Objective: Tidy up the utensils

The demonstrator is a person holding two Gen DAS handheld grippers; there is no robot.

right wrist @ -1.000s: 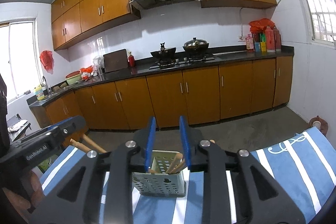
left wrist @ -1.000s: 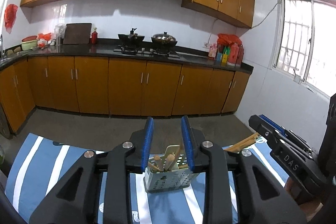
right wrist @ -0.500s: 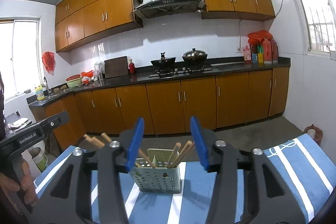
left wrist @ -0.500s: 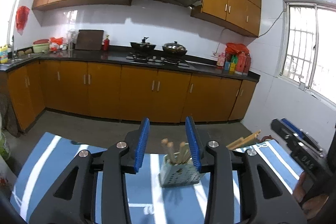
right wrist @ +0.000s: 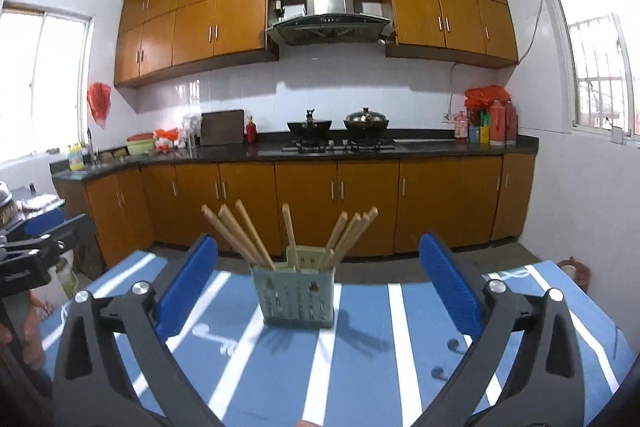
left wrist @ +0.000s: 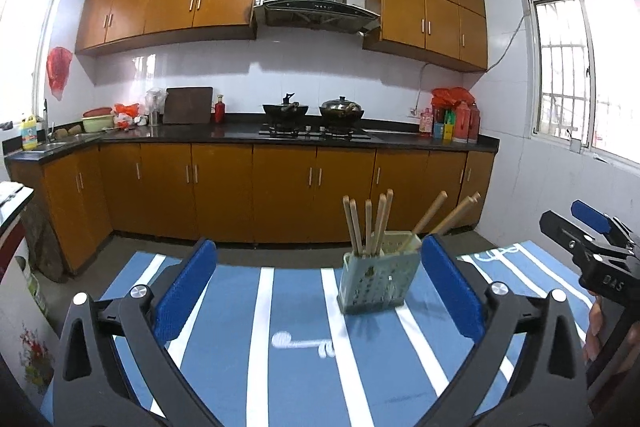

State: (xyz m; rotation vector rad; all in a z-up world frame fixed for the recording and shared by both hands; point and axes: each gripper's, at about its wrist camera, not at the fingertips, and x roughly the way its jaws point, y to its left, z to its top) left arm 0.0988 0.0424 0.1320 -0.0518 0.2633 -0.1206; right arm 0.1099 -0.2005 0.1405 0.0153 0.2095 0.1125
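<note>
Pale green perforated plastic utensil holder (right wrist: 295, 297) upright on the blue tablecloth with white stripes (right wrist: 360, 367), taken here as the landmark. Inside the holder, a bundle of light wooden chopsticks (right wrist: 240, 235), handles fanned up and outward, some leaning left, some right, one near upright; probably so because dropped in loosely, tips down, resting against the walls. Nothing loose visible on the cloth around the holder, so sorting judged about finished.

Left gripper (left wrist: 320, 283) just short of the holder and a little to its left, blue-padded fingers (left wrist: 184, 287) spread wide, nothing between them. Right gripper (right wrist: 318, 285) likewise short of the holder, roughly centred on it, fingers (right wrist: 450, 283) wide apart and empty. Both well clear of the chopstick tops, likely held back to avoid knocking the light holder over.

Beyond the holder, across bare floor, orange-brown wooden kitchen cabinets (left wrist: 224, 191) under a dark countertop.
</note>
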